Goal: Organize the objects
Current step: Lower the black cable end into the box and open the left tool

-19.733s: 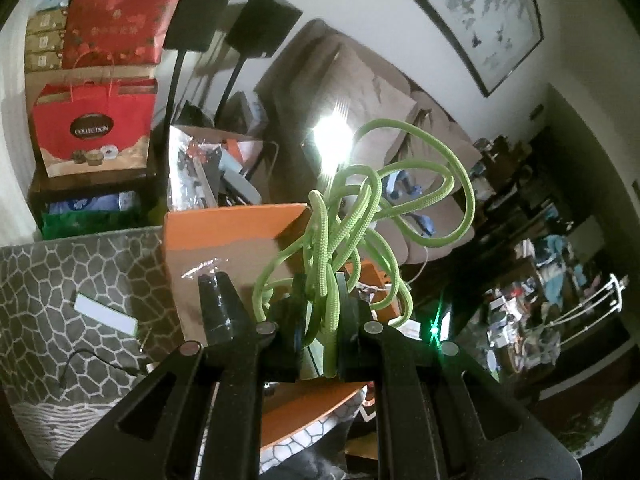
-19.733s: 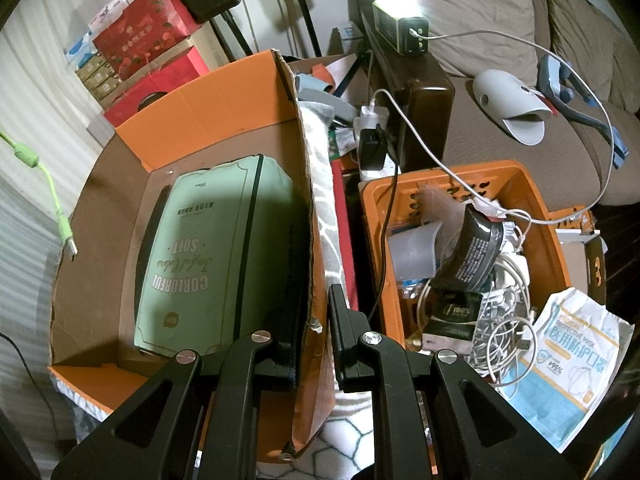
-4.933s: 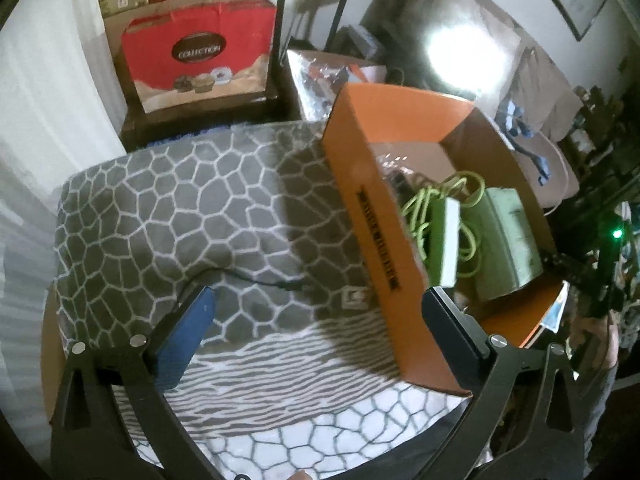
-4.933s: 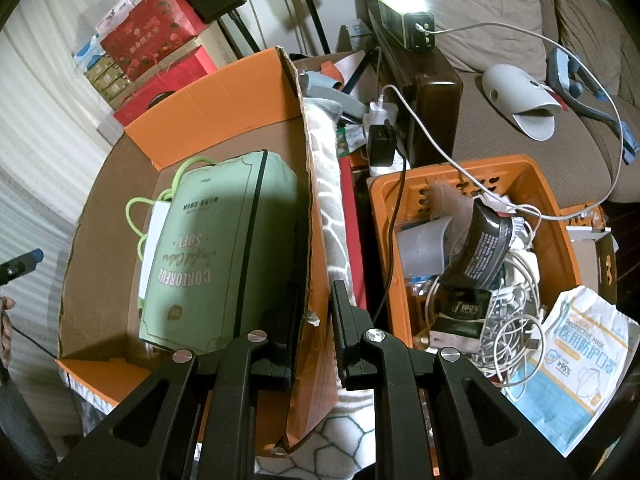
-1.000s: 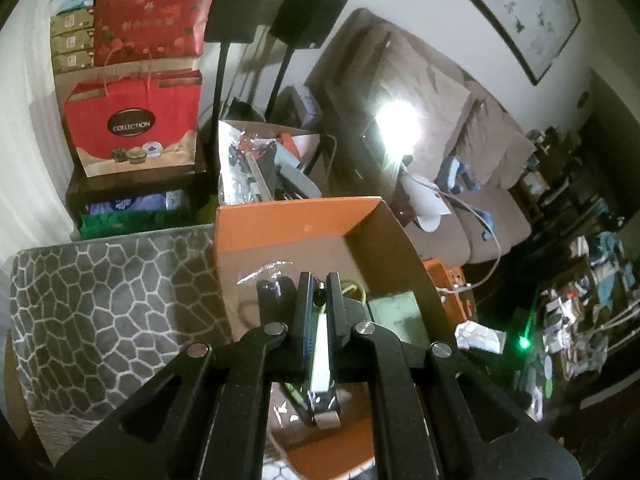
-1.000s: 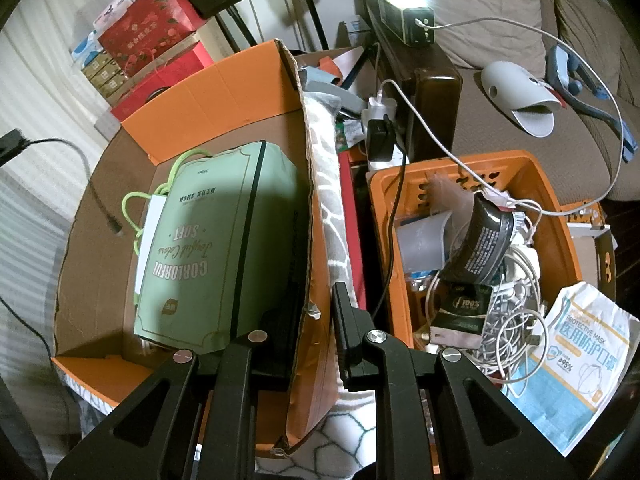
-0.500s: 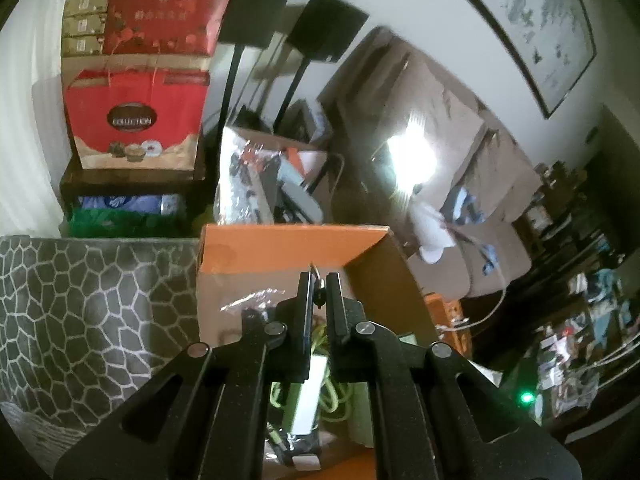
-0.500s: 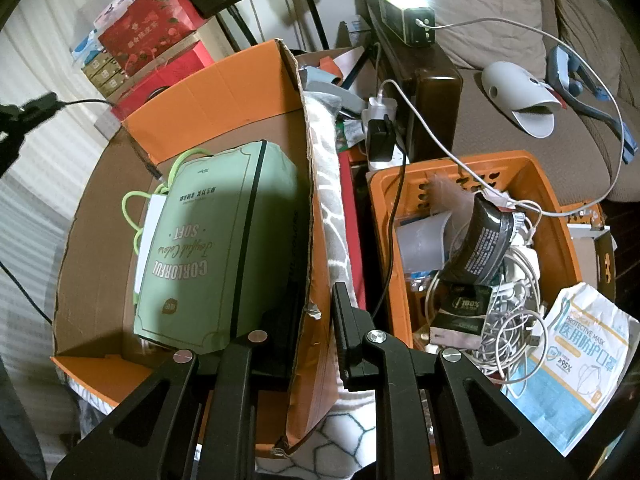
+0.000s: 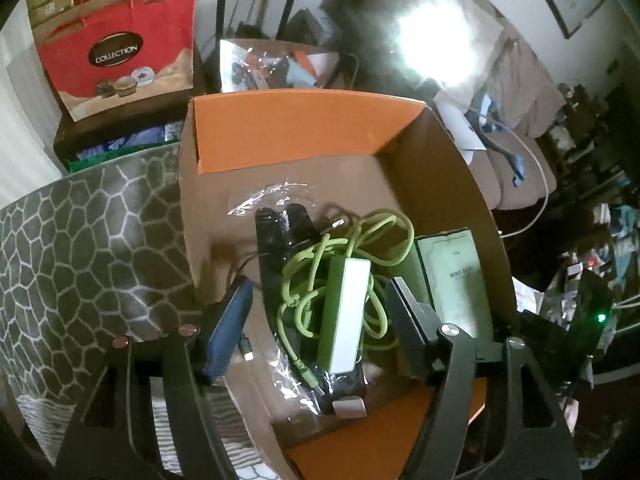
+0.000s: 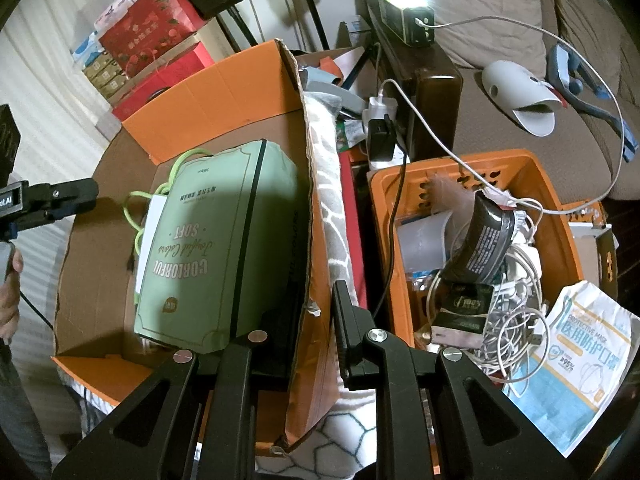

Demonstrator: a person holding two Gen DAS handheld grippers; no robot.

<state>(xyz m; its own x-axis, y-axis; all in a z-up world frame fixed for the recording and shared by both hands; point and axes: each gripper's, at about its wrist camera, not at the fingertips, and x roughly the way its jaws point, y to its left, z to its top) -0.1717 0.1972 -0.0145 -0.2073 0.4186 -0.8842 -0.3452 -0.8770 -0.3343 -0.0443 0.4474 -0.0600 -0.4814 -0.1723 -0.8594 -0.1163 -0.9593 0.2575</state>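
Left wrist view: left gripper (image 9: pixel 320 320) over the orange cardboard box (image 9: pixel 304 128), jaws just opened wide, nothing pinched. Thin black cable (image 9: pixel 245 264) seemingly dropped beside the green cord (image 9: pixel 340 248) and white-green power bank (image 9: pixel 346 312), though blurred.

Right wrist view: right gripper (image 10: pixel 316 320) closed tight on the box wall (image 10: pixel 308 216), steadying it; green notebook (image 10: pixel 216 248) inside. Release step apparently done. Next: lift clear of the box, find another loose item to bring in.
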